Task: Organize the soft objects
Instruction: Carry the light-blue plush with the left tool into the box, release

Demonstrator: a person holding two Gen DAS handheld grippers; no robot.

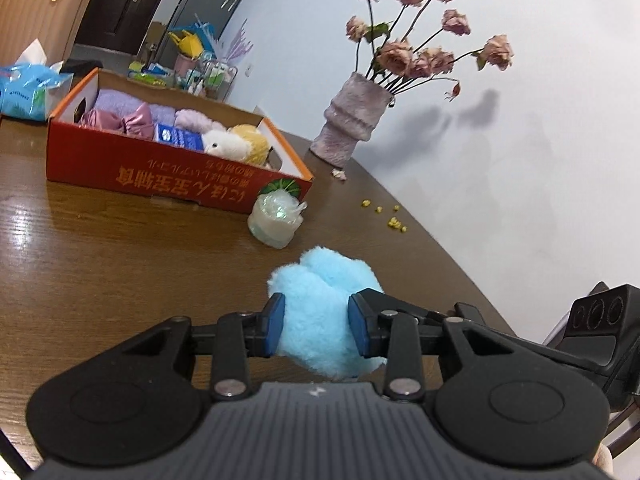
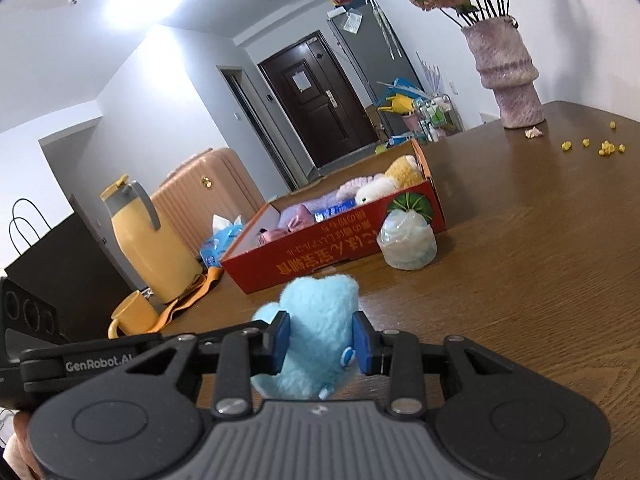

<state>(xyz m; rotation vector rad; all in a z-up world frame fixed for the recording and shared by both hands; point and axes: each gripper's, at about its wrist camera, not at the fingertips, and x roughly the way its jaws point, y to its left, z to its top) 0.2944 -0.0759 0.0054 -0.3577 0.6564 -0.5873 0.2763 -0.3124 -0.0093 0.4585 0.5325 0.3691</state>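
- A blue plush (image 1: 320, 312) is clamped between the blue pads of the left gripper (image 1: 316, 330), above the table (image 1: 120, 248).
- A red box (image 1: 168, 176) of soft things is set near the table's far edge.
- A wrapped roll (image 1: 276, 220) is seen touching the box's near right corner.
- A vase (image 1: 352, 124) is stood by the far edge.

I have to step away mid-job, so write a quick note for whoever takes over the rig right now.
Left gripper: shut on a blue plush.
Right gripper: also shut on a blue plush; whether it is the same toy, I cannot tell.
Red box on the table: already holds a white plush, yellow plush, pink bow and purple towels.
Left: put the blue plush in the box. The wrapped bundle beside the box is probably next.
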